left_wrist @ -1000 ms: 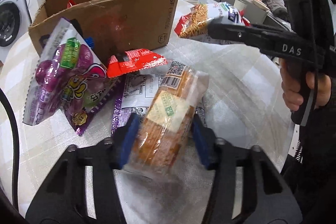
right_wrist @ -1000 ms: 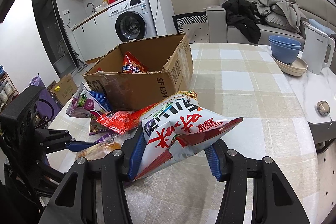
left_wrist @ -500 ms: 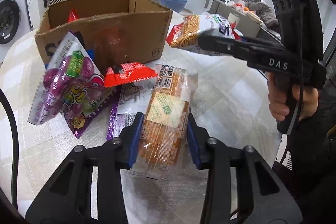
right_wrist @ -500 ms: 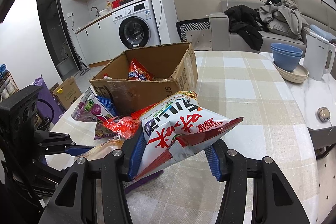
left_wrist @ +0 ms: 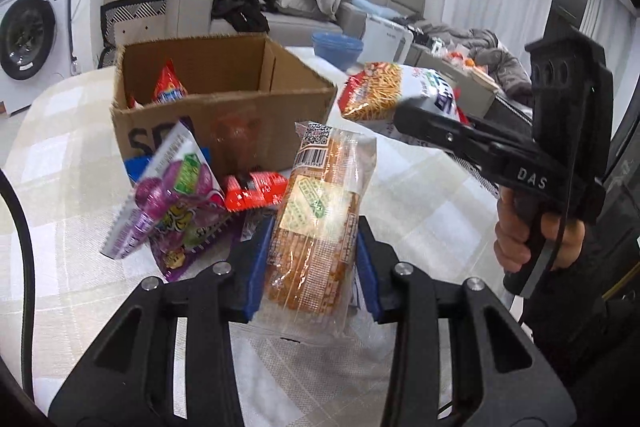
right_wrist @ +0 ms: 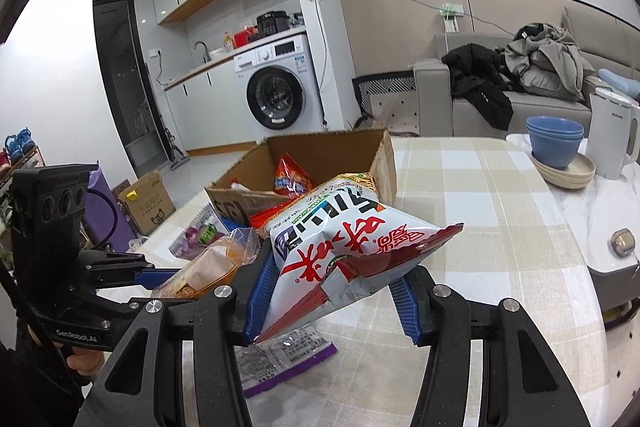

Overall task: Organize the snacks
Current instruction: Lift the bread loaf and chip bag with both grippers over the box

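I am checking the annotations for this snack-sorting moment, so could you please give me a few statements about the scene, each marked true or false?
1. The left gripper is shut on the clear-wrapped orange-brown bread pack. True.
2. The right gripper is empty. False: it is shut on the white and red noodle-snack bag.
3. The open brown cardboard box has a red snack packet inside. True.
4. The purple grape candy bag lies inside the box. False: it lies on the table in front of it.
5. Blue bowls sit stacked on a cream plate. True.

Grey sofa (right_wrist: 520, 99); washing machine (right_wrist: 276, 95); white walls
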`<state>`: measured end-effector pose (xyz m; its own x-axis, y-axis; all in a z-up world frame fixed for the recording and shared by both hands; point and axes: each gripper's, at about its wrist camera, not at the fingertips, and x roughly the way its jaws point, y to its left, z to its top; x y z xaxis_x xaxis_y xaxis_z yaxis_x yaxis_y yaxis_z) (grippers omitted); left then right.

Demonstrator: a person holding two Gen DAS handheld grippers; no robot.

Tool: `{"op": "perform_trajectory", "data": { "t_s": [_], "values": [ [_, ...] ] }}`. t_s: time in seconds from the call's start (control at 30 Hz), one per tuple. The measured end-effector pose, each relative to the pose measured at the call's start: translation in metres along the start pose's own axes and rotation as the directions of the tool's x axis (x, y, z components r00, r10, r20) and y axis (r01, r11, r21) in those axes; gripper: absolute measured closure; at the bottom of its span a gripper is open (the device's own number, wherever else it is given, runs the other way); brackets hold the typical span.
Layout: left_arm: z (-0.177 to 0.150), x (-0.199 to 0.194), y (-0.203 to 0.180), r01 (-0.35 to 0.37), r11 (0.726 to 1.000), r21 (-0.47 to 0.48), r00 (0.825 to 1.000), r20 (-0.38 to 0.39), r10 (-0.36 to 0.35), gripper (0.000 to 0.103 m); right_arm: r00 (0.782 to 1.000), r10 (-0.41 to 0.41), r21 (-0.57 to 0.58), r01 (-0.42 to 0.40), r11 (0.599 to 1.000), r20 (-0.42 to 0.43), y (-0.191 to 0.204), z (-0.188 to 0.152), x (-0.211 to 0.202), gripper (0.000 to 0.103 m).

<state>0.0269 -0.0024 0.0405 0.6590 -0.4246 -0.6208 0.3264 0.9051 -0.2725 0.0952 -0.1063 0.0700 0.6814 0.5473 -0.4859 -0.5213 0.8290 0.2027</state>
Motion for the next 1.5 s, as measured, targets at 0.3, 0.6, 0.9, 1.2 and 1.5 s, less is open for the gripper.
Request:
{"op": "perform_trajectory", "data": {
  "t_s": [0.3, 0.6, 0.9, 1.2, 1.5],
  "values": [
    [0.013, -0.037, 0.017, -0.046, 0.997, -0.066, 0.995, 0.081, 0.052, 0.067, 0.998, 0.011, 0.001, -0.011, 1.000, 0.058, 0.008, 0.007, -0.011, 0.049],
    [0.044, -0.053, 0.036, -0.113, 0.985, -0.131, 0.984, 0.124, 0.129, 0.067, 0.998, -0.005, 0.025, 0.004, 1.000, 0.067, 0.013, 0.008, -0.008, 0.049],
    [0.080, -0.067, 0.045, -0.180, 0.974, -0.138, 0.967, 0.157, 0.201, 0.067, 0.996, -0.057, 0.021, 0.055, 0.998, 0.076, 0.021, 0.028, 0.000, 0.049],
    [0.121, -0.068, 0.061, -0.234, 0.961, -0.145, 0.952, 0.169, 0.257, 0.067, 0.994, -0.081, 0.019, 0.080, 0.997, 0.073, 0.027, 0.051, 0.014, 0.049],
    [0.151, -0.049, 0.085, -0.275, 0.946, -0.170, 0.943, 0.145, 0.299, 0.067, 0.992, -0.111, -0.016, 0.112, 0.994, 0.055, 0.032, 0.067, 0.035, 0.049]
  ]
}}
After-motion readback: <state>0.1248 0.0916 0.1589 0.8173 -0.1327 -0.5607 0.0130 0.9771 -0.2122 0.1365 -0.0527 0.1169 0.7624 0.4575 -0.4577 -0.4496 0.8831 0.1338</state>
